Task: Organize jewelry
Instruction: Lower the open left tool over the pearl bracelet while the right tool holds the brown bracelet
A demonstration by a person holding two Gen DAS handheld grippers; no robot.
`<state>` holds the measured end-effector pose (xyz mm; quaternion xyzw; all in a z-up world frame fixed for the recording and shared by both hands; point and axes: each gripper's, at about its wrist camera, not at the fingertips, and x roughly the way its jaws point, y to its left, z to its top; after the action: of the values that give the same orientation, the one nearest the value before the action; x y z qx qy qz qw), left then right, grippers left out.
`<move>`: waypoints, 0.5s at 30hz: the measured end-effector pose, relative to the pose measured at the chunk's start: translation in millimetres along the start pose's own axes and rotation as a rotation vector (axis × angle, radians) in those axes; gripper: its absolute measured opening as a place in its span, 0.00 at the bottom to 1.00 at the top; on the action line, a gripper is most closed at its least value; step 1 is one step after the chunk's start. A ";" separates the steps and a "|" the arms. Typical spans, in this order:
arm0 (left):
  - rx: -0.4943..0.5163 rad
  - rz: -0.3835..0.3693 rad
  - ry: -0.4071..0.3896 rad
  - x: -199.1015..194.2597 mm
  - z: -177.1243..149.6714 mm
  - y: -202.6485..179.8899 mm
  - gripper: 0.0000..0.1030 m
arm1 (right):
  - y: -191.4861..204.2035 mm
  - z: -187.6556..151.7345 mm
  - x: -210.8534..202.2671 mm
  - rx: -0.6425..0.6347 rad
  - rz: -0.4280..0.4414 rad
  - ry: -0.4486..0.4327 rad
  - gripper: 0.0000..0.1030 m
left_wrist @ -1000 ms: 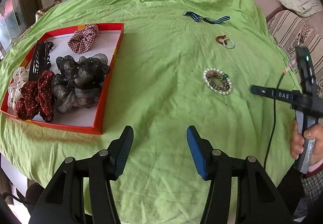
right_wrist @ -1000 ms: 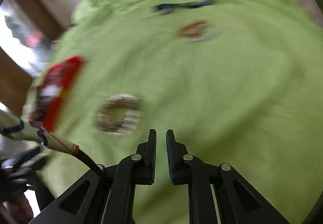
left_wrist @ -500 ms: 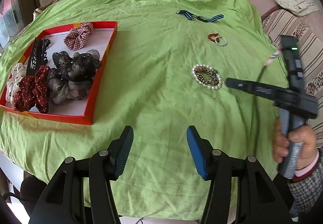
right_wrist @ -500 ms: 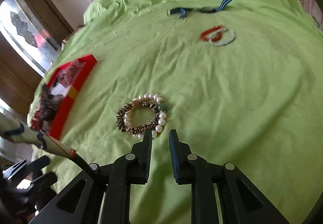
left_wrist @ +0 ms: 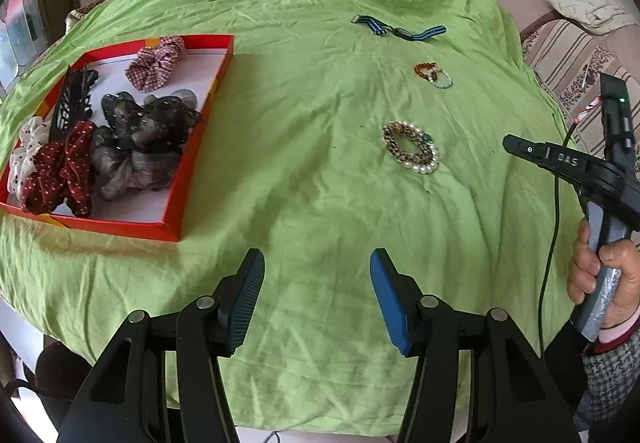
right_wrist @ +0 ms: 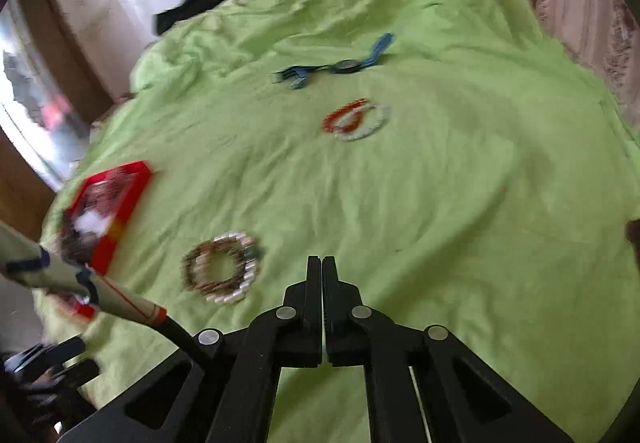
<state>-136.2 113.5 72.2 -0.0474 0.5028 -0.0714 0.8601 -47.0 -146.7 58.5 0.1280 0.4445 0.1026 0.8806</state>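
A pearl and leopard-pattern bracelet pair (left_wrist: 411,147) lies on the green cloth (left_wrist: 304,171), also in the right wrist view (right_wrist: 221,267). Further back lie a red and a pale bead bracelet (left_wrist: 433,74) and a blue striped watch (left_wrist: 400,29). A red tray (left_wrist: 200,111) at left holds several scrunchies (left_wrist: 136,139) and a black hair claw. My left gripper (left_wrist: 317,275) is open and empty above the near cloth. My right gripper (right_wrist: 322,263) is shut and empty, just right of the pearl bracelet; in the left wrist view its fingers (left_wrist: 520,145) show at the right.
A striped sofa with a pillow (left_wrist: 576,23) stands beyond the table's right edge. A dark garment (right_wrist: 192,5) lies at the far end by the wall. A window is at the left.
My right gripper's jaws have closed fully and it has drawn back to the right of the pearl bracelet. My left gripper has stayed open over the near cloth.
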 end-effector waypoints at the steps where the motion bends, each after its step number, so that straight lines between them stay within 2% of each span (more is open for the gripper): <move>1: 0.004 -0.002 0.003 0.6 -0.7 -2.8 0.52 | 3.3 -1.4 -0.1 -0.004 0.059 0.019 0.06; 3: 0.013 -0.002 0.004 -0.1 -2.1 -6.5 0.52 | 20.1 -4.7 2.4 -0.052 0.126 0.030 0.21; 5: 0.020 -0.002 -0.001 -2.5 -3.7 -9.6 0.52 | 49.4 -8.5 11.1 -0.144 0.155 0.030 0.39; 8: 0.021 0.005 -0.003 -4.6 -5.0 -9.1 0.52 | 90.2 -13.9 37.3 -0.258 0.142 0.053 0.41; 10: 0.010 0.008 -0.002 -4.6 -4.6 -5.2 0.52 | 103.5 -16.3 56.7 -0.312 0.107 0.066 0.41; 12: 0.002 0.013 -0.001 -4.9 -3.7 -1.8 0.52 | 113.5 -18.5 77.5 -0.363 0.020 0.070 0.37; 13: -0.002 0.015 -0.002 -5.3 -2.6 0.3 0.52 | 112.8 -18.9 82.2 -0.359 -0.007 0.074 0.07; 14: -0.004 0.015 -0.004 -6.2 -1.9 2.0 0.52 | 108.6 -16.5 83.8 -0.330 -0.007 0.077 0.06; 15: -0.007 0.014 -0.007 -6.9 -0.7 3.6 0.52 | 96.6 -11.8 76.6 -0.256 0.030 0.059 0.06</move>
<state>-139.9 118.2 77.3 -0.0471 0.5006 -0.0633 0.8621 -18.3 -31.2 24.4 0.0181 0.4515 0.1756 0.8746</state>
